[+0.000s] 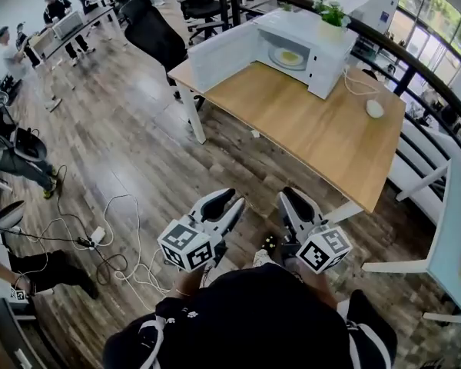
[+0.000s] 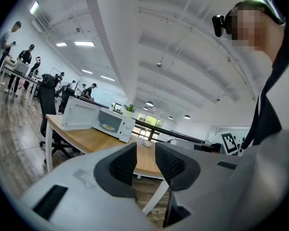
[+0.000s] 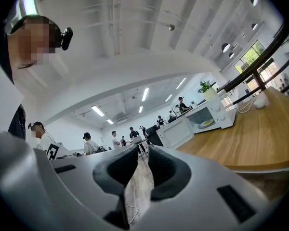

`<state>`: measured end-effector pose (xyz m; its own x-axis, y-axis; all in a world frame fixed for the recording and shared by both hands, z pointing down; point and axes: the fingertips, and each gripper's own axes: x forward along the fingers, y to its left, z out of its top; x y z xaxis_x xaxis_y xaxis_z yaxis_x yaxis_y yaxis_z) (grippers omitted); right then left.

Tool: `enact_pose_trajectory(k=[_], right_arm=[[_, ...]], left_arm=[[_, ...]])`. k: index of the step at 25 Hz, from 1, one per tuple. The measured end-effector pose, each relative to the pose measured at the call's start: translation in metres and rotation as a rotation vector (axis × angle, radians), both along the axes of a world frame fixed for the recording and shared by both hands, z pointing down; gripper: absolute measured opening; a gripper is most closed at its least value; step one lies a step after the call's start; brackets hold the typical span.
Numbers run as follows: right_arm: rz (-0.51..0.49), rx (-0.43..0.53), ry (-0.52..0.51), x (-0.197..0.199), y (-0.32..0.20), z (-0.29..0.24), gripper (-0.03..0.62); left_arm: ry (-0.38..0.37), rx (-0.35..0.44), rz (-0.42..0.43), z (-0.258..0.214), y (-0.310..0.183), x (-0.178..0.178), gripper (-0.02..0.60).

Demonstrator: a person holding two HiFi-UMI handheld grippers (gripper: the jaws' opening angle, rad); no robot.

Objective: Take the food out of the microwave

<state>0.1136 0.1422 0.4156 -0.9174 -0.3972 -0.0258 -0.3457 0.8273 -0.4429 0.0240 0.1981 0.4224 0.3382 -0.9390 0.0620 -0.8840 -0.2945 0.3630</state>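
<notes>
Head view: microwave (image 1: 307, 52) sits at the far end of the wooden table (image 1: 315, 121) with its door swung open. A plate of yellow food (image 1: 286, 56) is inside on the turntable. Left tool (image 1: 224, 204) and right tool (image 1: 292, 206) are held low by the person's body, well apart from the table.

Left gripper view: left tool (image 2: 145, 150) has its jaws apart w/ nothing between. The microwave (image 2: 98, 119) is ahead and the plate of yellow food (image 2: 107, 127) shows in the cavity.

Right gripper view: right tool (image 3: 142, 149) has its jaws almost together, only a thin slit left, empty. The microwave (image 3: 202, 119) and plate of yellow food (image 3: 206, 123) are off to the right.

Handling, judged: the plate is prob. stiff, smooth and breakable, maybe hot, and not heavy. The food could slide if it tips. Best hold is the near rim edge, kept level, w/ the second tool on the opposite rim. Rim detail is too small to tell.
</notes>
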Motion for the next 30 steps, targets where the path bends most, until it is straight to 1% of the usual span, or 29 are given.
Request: enact_pose_trajectory(k=[4, 8, 18, 24, 30], right_arm=[[-0.03, -0.008, -0.019, -0.011, -0.037, -0.002, 0.072], [-0.062, -0.013, -0.03, -0.017, -0.069, -0.002, 0.075], [-0.051, -0.031, -0.037, -0.015, -0.139, 0.002, 0.086], [-0.033, -0.035, -0.028, -0.009, -0.176, 0.003, 0.086], [0.002, -0.039, -0.005, -0.003, -0.204, 0.008, 0.092]], left_arm=[[0.002, -0.016, -0.049, -0.001, -0.031, -0.014, 0.098], [0.011, -0.022, -0.07, -0.004, -0.064, -0.019, 0.098], [0.005, -0.029, -0.058, -0.003, -0.139, -0.019, 0.098], [0.027, -0.02, -0.054, -0.002, -0.182, -0.021, 0.098], [0.041, -0.018, -0.047, 0.001, -0.208, -0.024, 0.099]])
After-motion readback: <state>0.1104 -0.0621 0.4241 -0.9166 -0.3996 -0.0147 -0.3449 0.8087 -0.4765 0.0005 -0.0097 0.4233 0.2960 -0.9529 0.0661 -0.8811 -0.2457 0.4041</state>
